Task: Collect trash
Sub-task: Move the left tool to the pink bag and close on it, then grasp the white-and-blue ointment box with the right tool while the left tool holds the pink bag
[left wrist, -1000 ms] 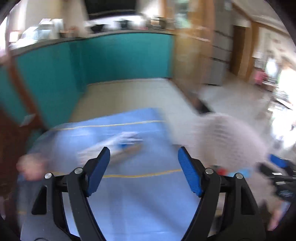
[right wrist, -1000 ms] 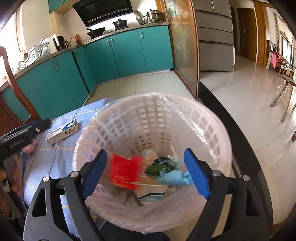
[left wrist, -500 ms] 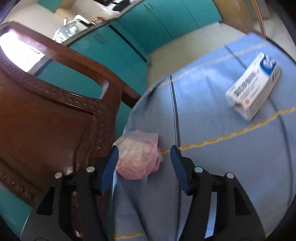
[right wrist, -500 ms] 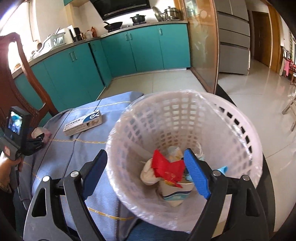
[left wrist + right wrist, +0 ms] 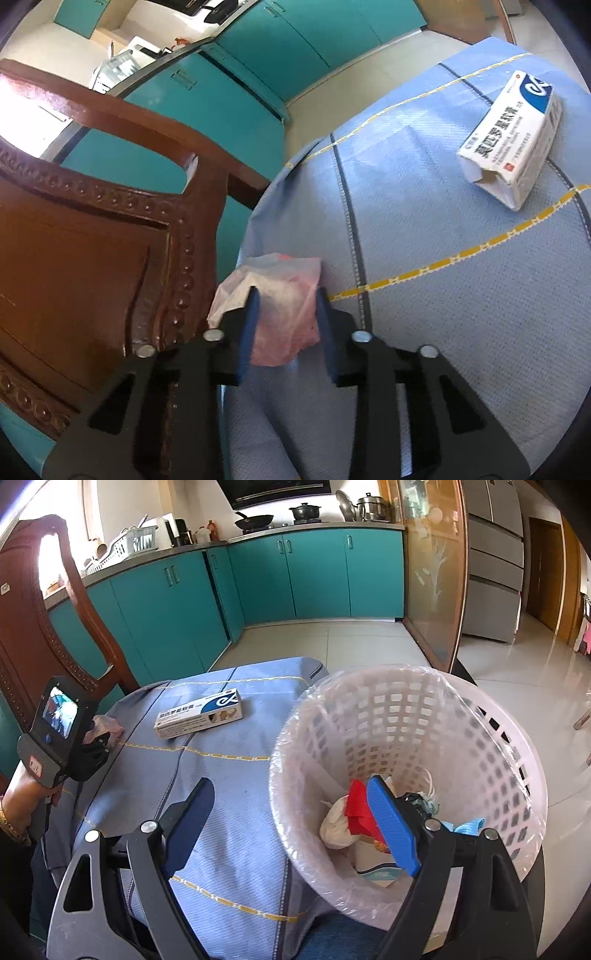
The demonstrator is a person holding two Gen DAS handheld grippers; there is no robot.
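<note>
A crumpled pink plastic bag (image 5: 280, 295) lies at the left edge of the blue tablecloth (image 5: 424, 332). My left gripper (image 5: 286, 295) has its blue pads closed in on both sides of the bag. The bag also shows in the right wrist view (image 5: 109, 725), in front of the left gripper (image 5: 98, 744). A white and blue medicine box (image 5: 513, 144) lies on the cloth, also in the right wrist view (image 5: 199, 712). My right gripper (image 5: 291, 786) is open and empty, beside the white lined trash basket (image 5: 480, 723) that holds a red wrapper (image 5: 356, 808) and other trash.
A carved wooden chair (image 5: 92, 221) stands tight against the table's left edge, next to the bag. Teal kitchen cabinets (image 5: 258, 590) and a tiled floor (image 5: 332, 642) lie beyond the table. The basket stands at the table's right end.
My left gripper swung from the table middle to the pink bag and its pads have narrowed onto it. The right gripper has drawn back left from over the basket.
</note>
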